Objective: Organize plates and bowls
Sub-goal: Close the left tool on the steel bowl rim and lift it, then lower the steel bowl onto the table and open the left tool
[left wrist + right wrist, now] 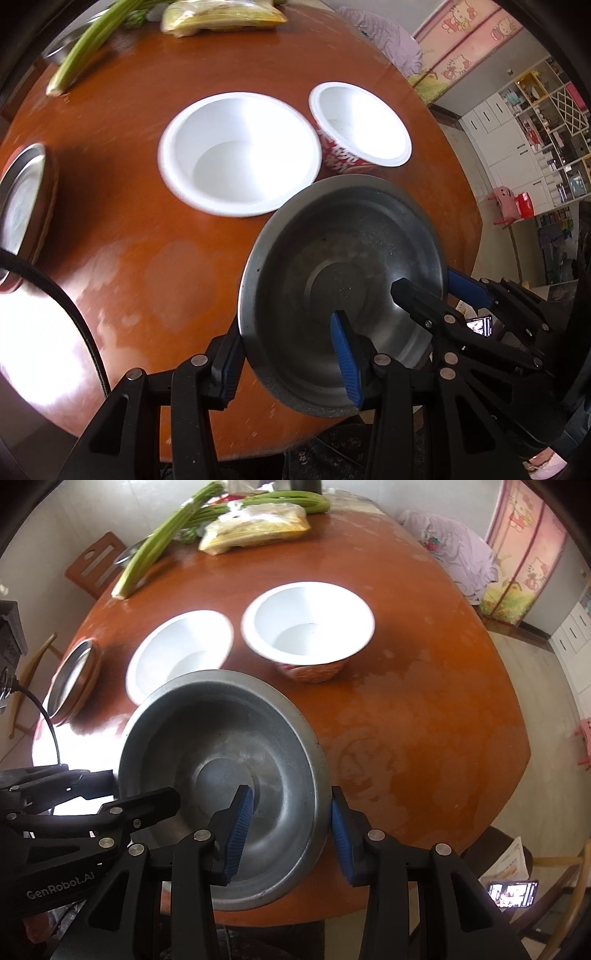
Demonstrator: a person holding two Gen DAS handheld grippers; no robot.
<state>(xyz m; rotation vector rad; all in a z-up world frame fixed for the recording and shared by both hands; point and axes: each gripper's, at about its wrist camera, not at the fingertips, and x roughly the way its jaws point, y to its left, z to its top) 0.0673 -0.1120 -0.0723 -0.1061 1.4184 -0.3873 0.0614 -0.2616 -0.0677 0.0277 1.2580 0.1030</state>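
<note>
Nearby, "GenRobot.AI" is showing on the left hand-held gripper (288, 354) | both it and the right hand-held gripper (291, 830) are pinching opposite rims of the steel bowl (225, 775) above the table (424, 709).

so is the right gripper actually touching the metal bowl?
Touching. The right wrist view shows the right gripper clamping the metal bowl wall, one blue pad inside, one outside.
</note>
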